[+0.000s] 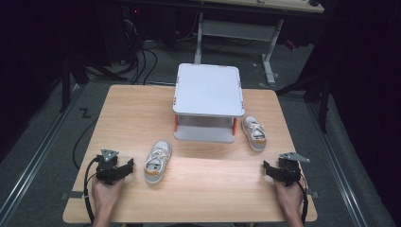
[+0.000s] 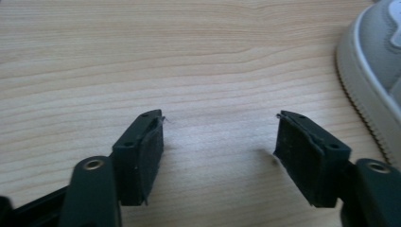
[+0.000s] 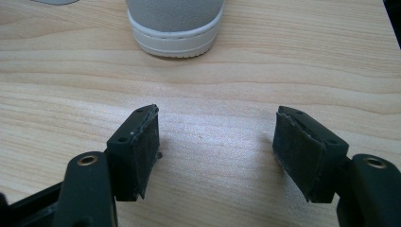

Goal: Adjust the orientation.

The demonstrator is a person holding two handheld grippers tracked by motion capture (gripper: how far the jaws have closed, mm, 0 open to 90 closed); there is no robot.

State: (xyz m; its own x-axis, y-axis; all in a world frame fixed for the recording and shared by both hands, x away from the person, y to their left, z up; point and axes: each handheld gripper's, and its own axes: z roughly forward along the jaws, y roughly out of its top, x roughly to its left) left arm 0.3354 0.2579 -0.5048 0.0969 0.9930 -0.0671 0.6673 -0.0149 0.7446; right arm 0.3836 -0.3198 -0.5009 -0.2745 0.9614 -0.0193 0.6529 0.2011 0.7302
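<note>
The bench (image 1: 142, 113) is showing pale, light-brown wood with fine wavy grain lines running across it. On it, the small shelf stand (image 1: 208, 90) is looking white, with orange-red posts at its corners. The shoe left of the stand (image 1: 157, 161) is wearing grey and white, with white laces and a tan heel patch. The shoe right of the stand (image 1: 254, 133) is showing the same grey, white and tan. The left gripper (image 2: 220, 142) and the right gripper (image 3: 217, 139) are both looking black, with brass-coloured rivets.

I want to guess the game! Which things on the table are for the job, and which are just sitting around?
For the job:
left shoe, nearest the open left gripper
right shoe, ahead of the open right gripper
probably the white two-level rack

Just around:
cables on the floor
desk frame behind
</note>
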